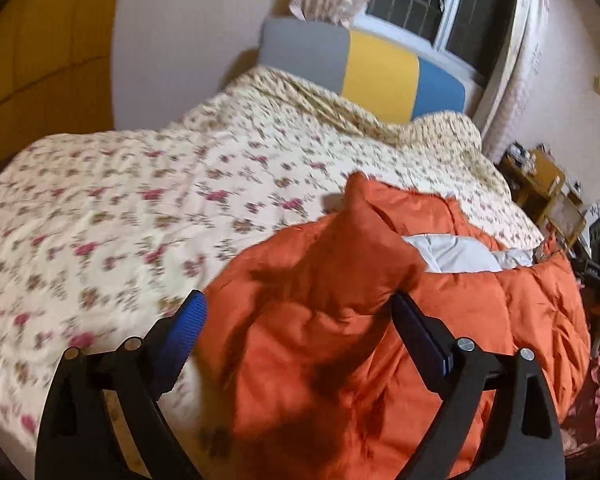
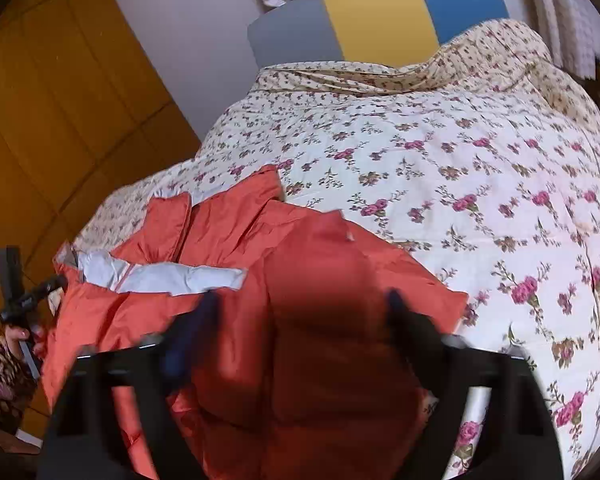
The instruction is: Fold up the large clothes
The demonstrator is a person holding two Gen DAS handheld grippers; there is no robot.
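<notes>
An orange puffer jacket with a pale grey lining lies bunched on a floral bedspread. My left gripper is open, its blue-padded fingers standing on either side of a raised fold of orange fabric. In the right wrist view the jacket lies spread with the lining at the left. My right gripper is open above the jacket, its fingers blurred, with orange fabric between them. The other hand-held gripper shows at the far left.
The bed has a headboard in grey, yellow and blue. A yellow wardrobe stands to the left. A window with curtains is behind the bed. Wooden furniture with small items stands at the right.
</notes>
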